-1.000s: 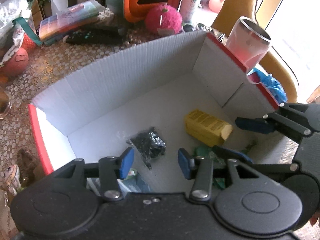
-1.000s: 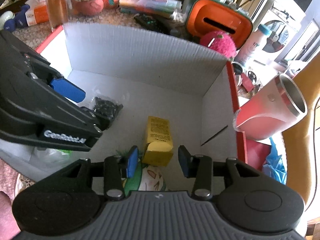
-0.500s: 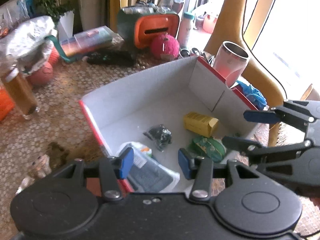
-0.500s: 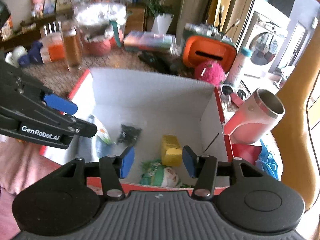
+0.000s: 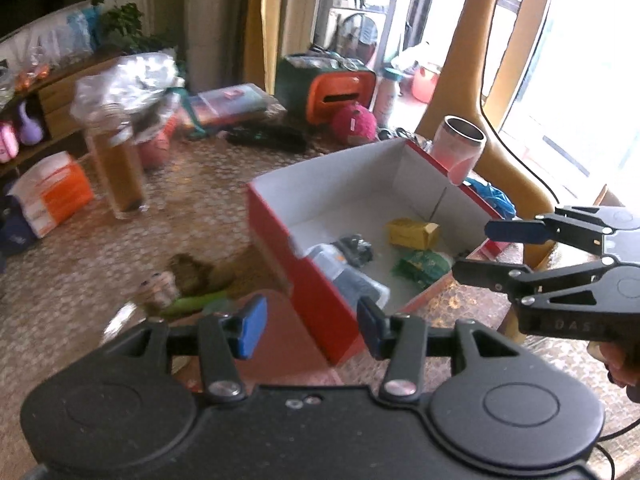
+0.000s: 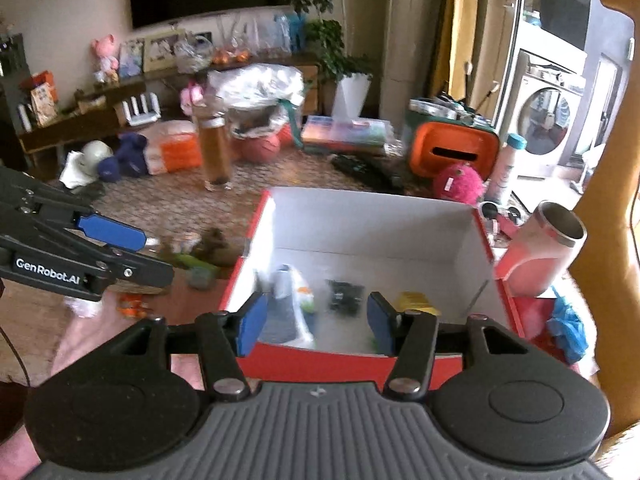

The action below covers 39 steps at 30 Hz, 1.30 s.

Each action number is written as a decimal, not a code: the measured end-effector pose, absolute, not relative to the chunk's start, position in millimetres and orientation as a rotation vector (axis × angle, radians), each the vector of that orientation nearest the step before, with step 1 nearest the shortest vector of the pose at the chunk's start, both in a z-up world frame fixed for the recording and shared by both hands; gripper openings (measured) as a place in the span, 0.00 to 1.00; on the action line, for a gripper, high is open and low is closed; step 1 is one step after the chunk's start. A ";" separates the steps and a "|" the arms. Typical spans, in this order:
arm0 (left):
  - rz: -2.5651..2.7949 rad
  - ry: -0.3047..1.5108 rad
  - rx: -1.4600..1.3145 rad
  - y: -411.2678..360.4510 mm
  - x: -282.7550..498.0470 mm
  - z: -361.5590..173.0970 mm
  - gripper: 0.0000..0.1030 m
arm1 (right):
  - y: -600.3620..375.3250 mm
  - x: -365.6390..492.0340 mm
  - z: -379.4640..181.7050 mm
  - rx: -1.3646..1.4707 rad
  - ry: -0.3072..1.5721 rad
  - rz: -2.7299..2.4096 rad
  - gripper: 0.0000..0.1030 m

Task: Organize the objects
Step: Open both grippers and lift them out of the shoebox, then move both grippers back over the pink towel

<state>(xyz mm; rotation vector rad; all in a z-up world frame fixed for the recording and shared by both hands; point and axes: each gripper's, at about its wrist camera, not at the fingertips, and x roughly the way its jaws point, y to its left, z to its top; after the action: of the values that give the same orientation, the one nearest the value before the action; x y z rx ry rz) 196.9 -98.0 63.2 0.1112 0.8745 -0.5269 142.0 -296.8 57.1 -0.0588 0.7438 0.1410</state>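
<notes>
A red box (image 5: 320,304) with a white inside sits on the patterned worktop (image 5: 72,280), and in it lie a yellow carton (image 5: 412,233), a small black bundle (image 5: 354,246), a green packet (image 5: 420,267) and a clear pouch (image 5: 344,276) with a dark insert. The yellow carton lies toward the far right corner, the green packet just in front of it, the black bundle between them and the pouch. The left hand-held gripper (image 5: 310,326) hangs above the box's near left corner with its blue pads spread wide and nothing between them. The right hand-held gripper (image 6: 316,320) hangs over the near wall, likewise spread and empty. Outside the right wall stands a pink steel tumbler (image 6: 544,256); beyond the box are a pink fluffy ball (image 6: 458,182), an orange case (image 6: 452,152) and a tall amber bottle (image 6: 214,152).
</notes>
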 end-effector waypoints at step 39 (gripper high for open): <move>-0.261 0.784 -0.024 71.9 120.7 10.1 0.99 | -177.0 130.5 16.6 0.039 0.776 0.355 0.75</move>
<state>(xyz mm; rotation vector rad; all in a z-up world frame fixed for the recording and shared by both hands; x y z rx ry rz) 120.7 71.9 10.1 -0.0239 0.7835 -0.2613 130.5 -177.0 16.6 0.0389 0.7759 0.3552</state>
